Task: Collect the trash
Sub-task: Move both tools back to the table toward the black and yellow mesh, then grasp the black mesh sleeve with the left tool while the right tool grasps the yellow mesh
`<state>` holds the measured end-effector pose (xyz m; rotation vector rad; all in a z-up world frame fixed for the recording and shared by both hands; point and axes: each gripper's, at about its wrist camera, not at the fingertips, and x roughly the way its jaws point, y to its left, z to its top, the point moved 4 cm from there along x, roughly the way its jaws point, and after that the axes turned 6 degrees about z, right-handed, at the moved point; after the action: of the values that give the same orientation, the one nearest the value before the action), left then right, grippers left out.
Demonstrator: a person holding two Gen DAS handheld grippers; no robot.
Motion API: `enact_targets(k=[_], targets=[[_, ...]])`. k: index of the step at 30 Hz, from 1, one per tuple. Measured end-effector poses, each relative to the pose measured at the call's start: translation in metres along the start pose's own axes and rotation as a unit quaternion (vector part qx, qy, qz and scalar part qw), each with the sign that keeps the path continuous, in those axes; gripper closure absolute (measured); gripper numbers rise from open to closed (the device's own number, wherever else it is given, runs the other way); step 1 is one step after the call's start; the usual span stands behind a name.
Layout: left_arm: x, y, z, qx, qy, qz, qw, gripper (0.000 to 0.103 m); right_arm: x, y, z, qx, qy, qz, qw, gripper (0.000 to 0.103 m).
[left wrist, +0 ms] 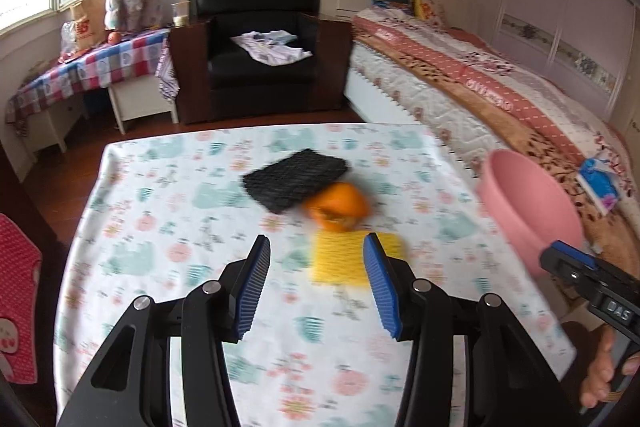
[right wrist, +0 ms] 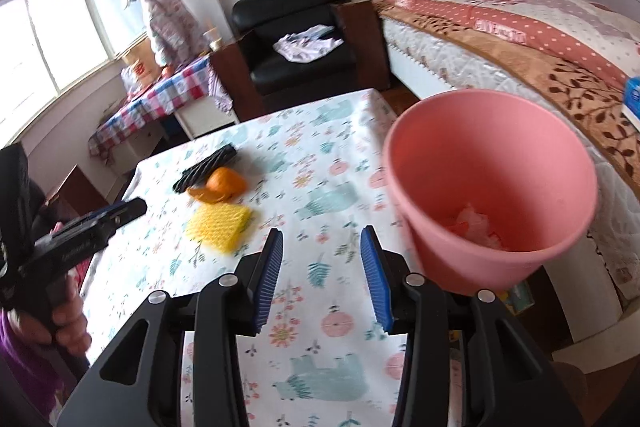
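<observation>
On the patterned tablecloth [left wrist: 160, 227] lie a black foam net [left wrist: 294, 177], an orange peel [left wrist: 336, 207] and a yellow foam net [left wrist: 340, 261], close together. My left gripper [left wrist: 316, 277] is open and empty, just short of the yellow net. The same three pieces show in the right wrist view: black net [right wrist: 208, 167], peel [right wrist: 222, 185], yellow net [right wrist: 220, 225]. My right gripper [right wrist: 320, 271] is open and empty above the cloth. A pink bin [right wrist: 492, 187] stands at the table's right edge with some white and red scraps inside; it also shows in the left wrist view [left wrist: 528, 211].
A bed [left wrist: 500, 87] runs along the right, close to the bin. A black armchair [left wrist: 260, 47] with cloth on it stands beyond the table. A side table with a checked cloth [left wrist: 88, 67] is at far left. The right gripper's body [left wrist: 592, 287] shows at the left view's right edge.
</observation>
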<state>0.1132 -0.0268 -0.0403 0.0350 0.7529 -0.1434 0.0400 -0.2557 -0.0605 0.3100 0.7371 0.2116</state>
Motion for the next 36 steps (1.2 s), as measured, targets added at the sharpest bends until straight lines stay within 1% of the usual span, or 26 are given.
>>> enact_targets(k=[3, 7, 10, 13, 15, 18, 21, 22, 23, 24, 26, 29, 33, 36], targets=[[0.011, 0.014, 0.005, 0.013, 0.004, 0.007, 0.9999, 0.055, 0.008, 0.007, -0.003, -0.005, 0.012, 0.005, 1.000, 0.062], [0.034, 0.018, 0.016, 0.047, 0.013, 0.010, 0.9987, 0.055, 0.017, 0.012, -0.004, -0.010, 0.024, 0.008, 1.000, 0.062], [0.049, 0.015, 0.025, 0.069, 0.018, -0.003, 0.9974, 0.055, 0.024, 0.015, -0.003, -0.011, 0.032, 0.009, 0.999, 0.062], [0.067, 0.011, 0.031, 0.086, 0.023, -0.003, 0.9960, 0.055, 0.032, 0.019, -0.001, -0.012, 0.040, 0.014, 0.999, 0.062], [0.079, 0.009, 0.033, 0.088, 0.030, -0.010, 0.9956, 0.056, 0.038, 0.024, 0.001, -0.016, 0.044, 0.022, 0.999, 0.062], [0.095, 0.008, 0.034, 0.090, 0.044, -0.016, 0.9948, 0.061, 0.047, 0.034, 0.005, -0.026, 0.050, 0.038, 0.998, 0.062], [0.112, 0.013, 0.031, 0.082, 0.064, -0.018, 0.9945, 0.070, 0.055, 0.046, 0.008, -0.035, 0.058, 0.058, 0.996, 0.062], [0.117, 0.016, 0.029, 0.076, 0.071, -0.021, 0.9944, 0.074, 0.059, 0.051, 0.009, -0.039, 0.061, 0.064, 0.995, 0.062], [0.121, 0.018, 0.028, 0.070, 0.076, -0.026, 0.9943, 0.083, 0.062, 0.054, 0.010, -0.041, 0.063, 0.068, 0.995, 0.062], [0.123, 0.022, 0.027, 0.061, 0.080, -0.031, 0.9944, 0.086, 0.067, 0.058, 0.010, -0.043, 0.067, 0.073, 0.994, 0.062], [0.122, 0.026, 0.027, 0.054, 0.074, -0.036, 0.9951, 0.094, 0.075, 0.065, 0.012, -0.047, 0.075, 0.080, 0.993, 0.062], [0.117, 0.036, 0.026, 0.027, 0.072, -0.040, 0.9962, 0.096, 0.086, 0.070, 0.014, -0.049, 0.081, 0.083, 0.992, 0.062], [0.103, 0.052, 0.025, -0.006, 0.067, -0.042, 0.9968, 0.096, 0.102, 0.075, 0.016, -0.055, 0.090, 0.076, 0.992, 0.062], [0.088, 0.061, 0.022, -0.018, 0.059, -0.047, 0.9970, 0.096, 0.115, 0.077, 0.019, -0.067, 0.098, 0.067, 0.991, 0.062]])
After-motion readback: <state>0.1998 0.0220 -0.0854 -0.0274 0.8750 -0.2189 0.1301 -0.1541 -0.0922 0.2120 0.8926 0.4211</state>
